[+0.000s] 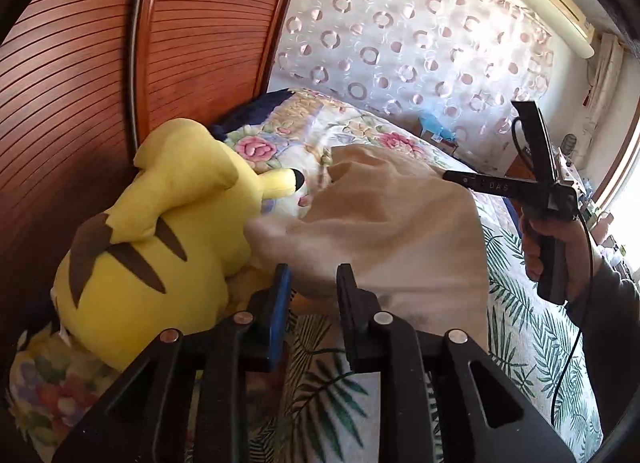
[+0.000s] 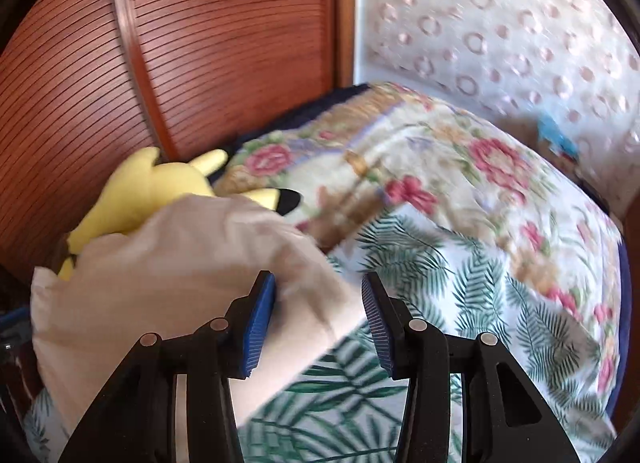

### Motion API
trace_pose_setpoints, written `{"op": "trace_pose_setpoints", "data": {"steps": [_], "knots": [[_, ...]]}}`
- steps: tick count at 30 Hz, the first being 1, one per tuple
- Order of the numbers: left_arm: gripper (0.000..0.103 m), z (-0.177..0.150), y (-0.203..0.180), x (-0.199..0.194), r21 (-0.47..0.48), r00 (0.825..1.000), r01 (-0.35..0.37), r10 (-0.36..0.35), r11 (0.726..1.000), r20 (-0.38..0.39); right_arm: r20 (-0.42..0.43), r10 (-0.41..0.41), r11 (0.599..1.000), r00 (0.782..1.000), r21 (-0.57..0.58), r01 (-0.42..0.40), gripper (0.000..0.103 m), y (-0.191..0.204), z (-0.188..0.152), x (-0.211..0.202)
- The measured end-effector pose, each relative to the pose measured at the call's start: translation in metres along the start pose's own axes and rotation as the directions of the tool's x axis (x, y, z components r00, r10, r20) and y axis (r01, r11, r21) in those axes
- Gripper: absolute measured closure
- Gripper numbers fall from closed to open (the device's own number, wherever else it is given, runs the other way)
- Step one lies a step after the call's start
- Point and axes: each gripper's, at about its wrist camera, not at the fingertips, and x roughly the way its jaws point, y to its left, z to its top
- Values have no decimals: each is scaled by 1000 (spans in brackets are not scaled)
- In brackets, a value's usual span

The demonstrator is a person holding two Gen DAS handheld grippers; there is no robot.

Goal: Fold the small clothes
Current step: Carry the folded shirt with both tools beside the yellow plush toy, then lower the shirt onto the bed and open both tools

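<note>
A beige garment (image 1: 400,231) lies bunched on the bed, its left edge against a yellow plush toy (image 1: 160,243). My left gripper (image 1: 313,287) stands at the garment's near edge. Cloth shows in the gap between its fingers, and the pads do not press on it. In the right wrist view the garment (image 2: 180,263) fills the lower left. My right gripper (image 2: 319,299) is open, its left pad (image 2: 260,323) touching the cloth and its right pad over the sheet. A hand (image 1: 560,255) holds that gripper at the garment's far right edge.
The bed has a palm-leaf sheet (image 1: 532,323) and a folded floral quilt (image 2: 440,167) behind the garment. A slatted wooden door (image 1: 80,83) stands close on the left, behind the plush toy (image 2: 152,191). A patterned curtain (image 1: 400,43) hangs at the back.
</note>
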Motion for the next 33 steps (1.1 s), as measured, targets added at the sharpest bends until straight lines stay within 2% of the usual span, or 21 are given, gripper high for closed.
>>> {"op": "trace_pose_setpoints", "data": {"steps": [3, 9, 15, 16, 17, 19, 21, 22, 23, 26, 29, 33], "knots": [[79, 0, -2, -9, 24, 1000, -18, 17, 1000, 16, 29, -10, 999, 1000, 38, 9, 56, -4, 2, -5], [79, 1, -19, -29, 91, 997, -56, 50, 994, 65, 81, -11, 1000, 997, 30, 8, 56, 13, -5, -34], [78, -1, -40, -47, 156, 994, -49, 34, 987, 100, 154, 11, 999, 988, 28, -16, 56, 37, -51, -78], [73, -2, -44, -49, 169, 994, -46, 28, 984, 103, 160, 14, 1000, 987, 25, -18, 56, 43, -61, -87], [59, -3, -48, -52, 180, 994, -39, 19, 983, 108, 167, 14, 1000, 986, 21, -18, 56, 47, -70, -96], [51, -6, -56, -59, 200, 992, -26, 1, 979, 125, 184, 11, 1000, 983, 27, -16, 56, 56, -87, -114], [35, -8, -64, -65, 226, 991, -6, -24, 974, 129, 210, 11, 999, 978, 31, -18, 56, 58, -102, -134], [22, -10, -69, -69, 239, 991, 2, -34, 971, 132, 221, 4, 999, 975, 37, -12, 56, 60, -110, -143], [17, -11, -72, -71, 250, 990, 4, -39, 968, 136, 234, -2, 999, 972, 49, -10, 55, 61, -120, -153], [17, -17, -86, -79, 288, 989, 4, -47, 957, 142, 258, -23, 997, 966, 73, 5, 46, 65, -145, -178], [16, -23, -95, -85, 300, 987, 29, -75, 954, 141, 279, -53, 993, 959, 115, 21, 29, 67, -171, -202], [16, -35, -115, -92, 339, 986, 56, -104, 939, 127, 292, -110, 984, 950, 164, 64, 22, 70, -205, -230]]}}
